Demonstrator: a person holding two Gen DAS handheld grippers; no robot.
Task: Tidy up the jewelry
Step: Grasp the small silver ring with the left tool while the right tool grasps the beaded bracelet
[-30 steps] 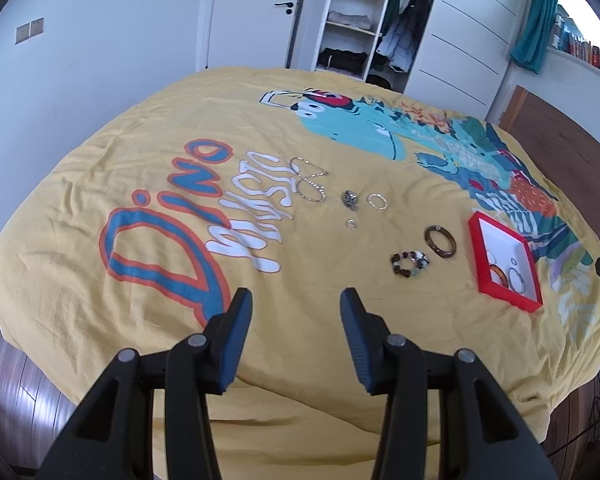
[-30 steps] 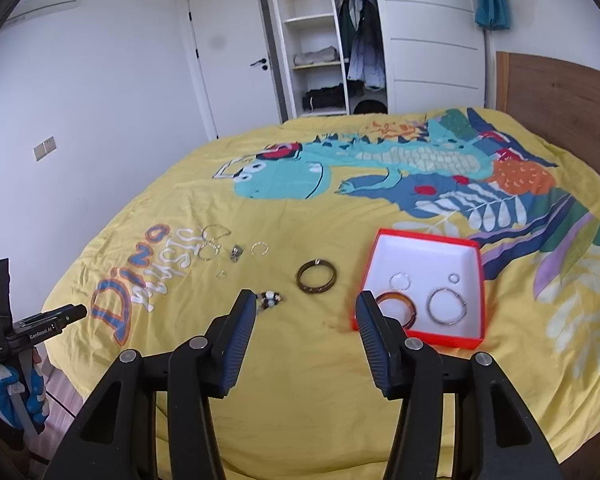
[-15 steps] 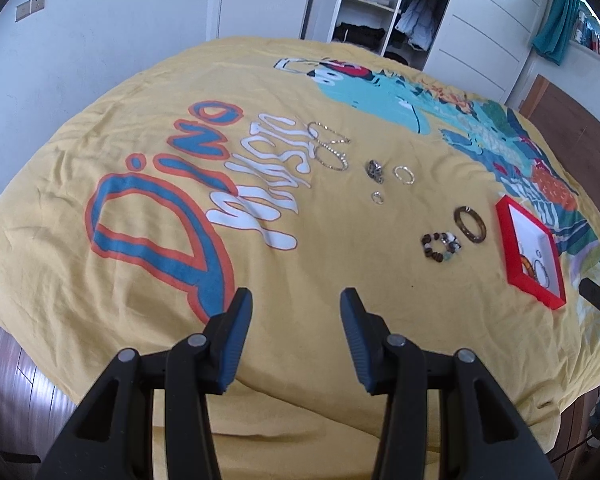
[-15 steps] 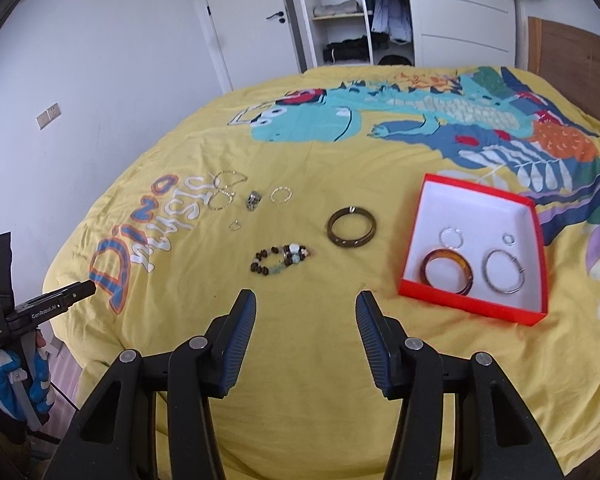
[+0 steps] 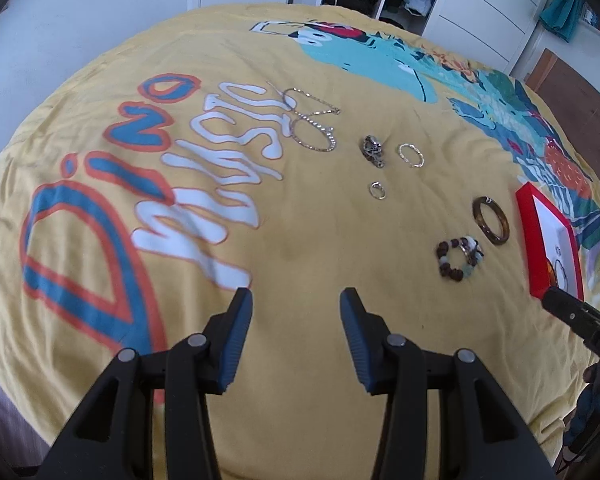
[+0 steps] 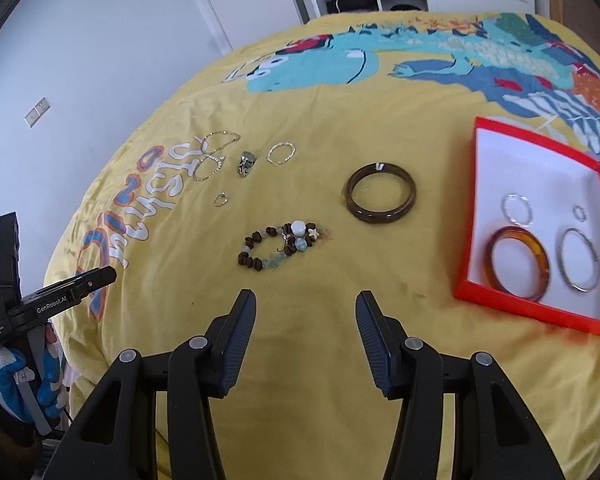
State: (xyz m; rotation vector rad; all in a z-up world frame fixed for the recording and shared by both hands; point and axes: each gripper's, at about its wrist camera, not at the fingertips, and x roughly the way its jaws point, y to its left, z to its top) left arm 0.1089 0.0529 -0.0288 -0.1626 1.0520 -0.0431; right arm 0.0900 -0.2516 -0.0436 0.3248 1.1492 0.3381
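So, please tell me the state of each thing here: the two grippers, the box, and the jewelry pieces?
Left gripper: open, empty.
Right gripper: open, empty.
Red box: lidless, holding four rings and bangles.
Amber bangle: flat in the box.
Dark bangle: flat on the yellow bedspread, outside the box.
Beaded bracelet: loose on the bedspread.
Chain necklace: tangled loops on the bedspread.

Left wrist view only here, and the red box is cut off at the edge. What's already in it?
Observer: The right wrist view shows four pieces in the red box: an amber bangle, a large silver hoop, a smaller hoop and a tiny ring.
Operator: Right tongs carrying anything?
Observer: No. The right tongs are open with nothing between them, pointed toward the beaded bracelet.
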